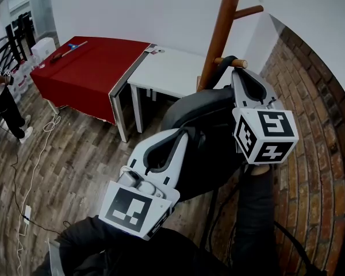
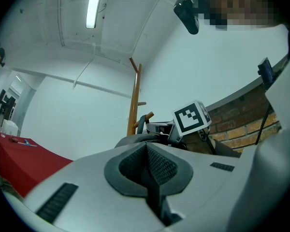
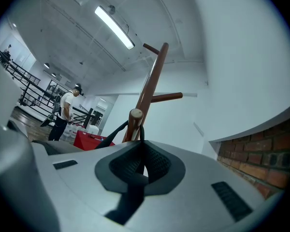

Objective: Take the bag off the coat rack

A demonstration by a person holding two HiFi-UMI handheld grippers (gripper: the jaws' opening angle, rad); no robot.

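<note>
The right tongs [image 3: 141,167] are clenched on the bag's strap [image 3: 111,136]. The strap loops over the nearest peg [image 3: 135,114] of the wooden coat rack [image 1: 221,33]. Three pegs show in the right gripper view. The left tongs [image 2: 148,164] are clenched too, with nothing between them, just beside the one dark bag [image 1: 198,111]. The bag hangs on the rack, next to a brick wall [image 1: 316,96]. Beyond, two counters stand side by side: a red-draped counter [image 1: 86,68] and a white counter [image 1: 172,68]. One person [image 1: 3,105] stands far left on the wooden floor [image 1: 75,154].
</note>
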